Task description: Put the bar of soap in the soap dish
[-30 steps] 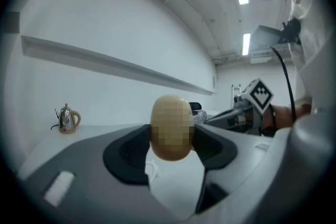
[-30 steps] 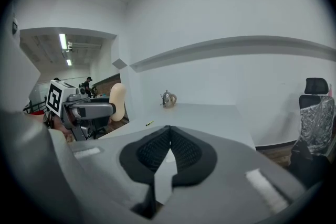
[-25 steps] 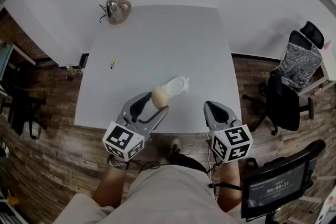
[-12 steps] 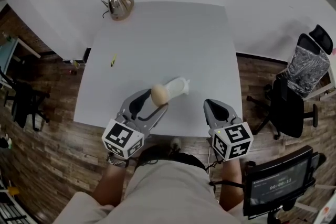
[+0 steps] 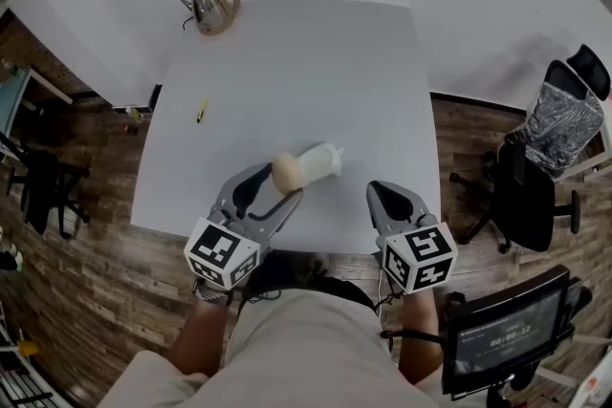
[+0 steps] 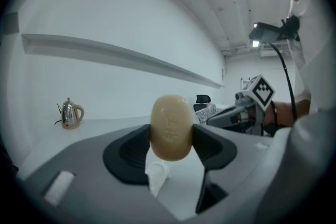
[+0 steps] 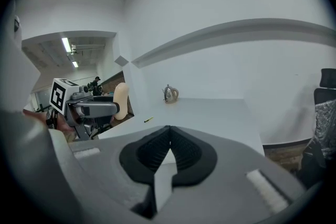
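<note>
Here, the bar of soap [image 6: 171, 127] sits clamped between the jaws of the left gripper [image 5: 273, 189]. It is a smooth, tan oval, stood on end, with a faint stamped mark on its face. The ribbed black pads press on its two narrow sides, so the jaws stand wide apart around it, and the bar's top and bottom stick out above and below them.

Just past the jaw tips and a little lower lies the soap dish [image 5: 322, 161], a small white, glossy, elongated piece resting on the counter [image 5: 306, 72]. From the head view the soap overlaps the dish's near end; whether the two touch cannot be told.

The right gripper [image 7: 169, 145] is off to the right of the left jaws, near the counter's near edge and apart from the dish. Its grooved black pads are closed tip to tip with nothing between them.

Ahead of both jaws the counter is a flat, matte, pale grey rectangle. A thin yellow pen [image 5: 203, 110] lies ahead and to the left of the left jaws. A shiny metal kettle [image 5: 212, 10] with a rounded body stands far ahead at the back left corner.
</note>
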Demonstrator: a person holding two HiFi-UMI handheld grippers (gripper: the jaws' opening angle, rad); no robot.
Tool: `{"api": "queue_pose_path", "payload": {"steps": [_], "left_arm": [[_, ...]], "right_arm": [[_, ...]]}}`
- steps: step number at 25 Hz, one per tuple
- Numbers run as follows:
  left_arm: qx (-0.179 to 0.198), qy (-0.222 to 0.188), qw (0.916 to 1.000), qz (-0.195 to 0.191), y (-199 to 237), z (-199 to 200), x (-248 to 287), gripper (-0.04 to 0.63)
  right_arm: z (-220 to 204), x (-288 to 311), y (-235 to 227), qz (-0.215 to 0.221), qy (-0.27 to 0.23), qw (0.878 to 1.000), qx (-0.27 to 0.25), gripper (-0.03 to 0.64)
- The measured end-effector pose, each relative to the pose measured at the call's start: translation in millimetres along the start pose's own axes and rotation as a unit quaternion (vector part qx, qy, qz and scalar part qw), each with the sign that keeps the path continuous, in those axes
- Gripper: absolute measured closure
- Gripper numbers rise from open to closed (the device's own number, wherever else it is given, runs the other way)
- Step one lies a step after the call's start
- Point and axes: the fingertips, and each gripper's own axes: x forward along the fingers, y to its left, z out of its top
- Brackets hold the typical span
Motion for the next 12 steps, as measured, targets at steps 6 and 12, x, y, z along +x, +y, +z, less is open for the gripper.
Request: {"api": "queue_pose_path", "payload": {"steps": [6, 12], "left_arm": [[0.003, 0.017, 0.9997, -0.018, 6, -4, 11, 0.325], [-0.007, 0.037, 0.9987, -0.034, 32, -12, 42, 0.325]], "right_arm": [[-3, 5, -8, -0.013, 0.002, 1.0, 0.02, 0.614], [-3, 37, -24, -0.017, 0.019, 0.999, 0.031, 0.614]]}}
